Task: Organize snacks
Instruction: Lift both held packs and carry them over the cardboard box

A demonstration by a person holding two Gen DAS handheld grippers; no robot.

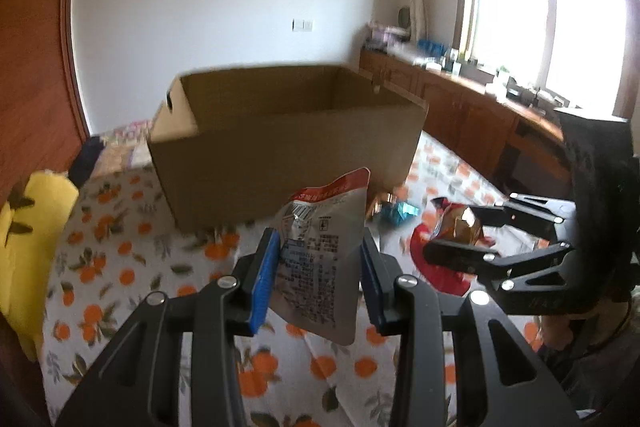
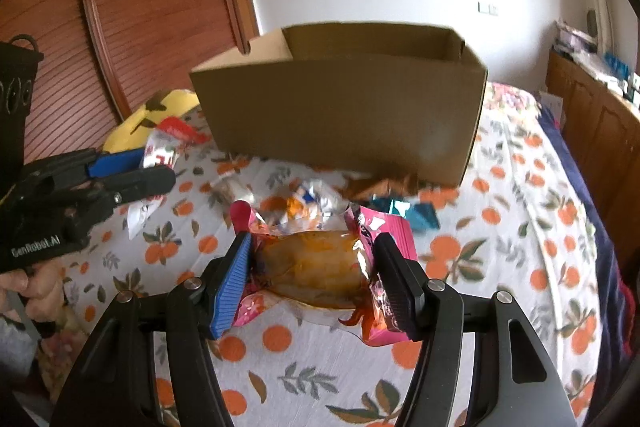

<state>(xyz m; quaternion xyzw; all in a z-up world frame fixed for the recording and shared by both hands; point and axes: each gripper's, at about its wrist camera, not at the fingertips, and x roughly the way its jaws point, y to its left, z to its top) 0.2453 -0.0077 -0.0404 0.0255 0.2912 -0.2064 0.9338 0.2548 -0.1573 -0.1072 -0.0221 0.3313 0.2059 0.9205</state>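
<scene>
gripping crinkly foil pouch (image 1: pixel 316 267), glossy plastic snack packet (image 2: pixel 316 267)

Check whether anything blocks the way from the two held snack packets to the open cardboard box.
Nothing visible does. The left gripper holds a silver packet and the right gripper a pink-ended packet, both off the cloth. The cardboard box stands just ahead, top open; only its near wall must be cleared.
</scene>
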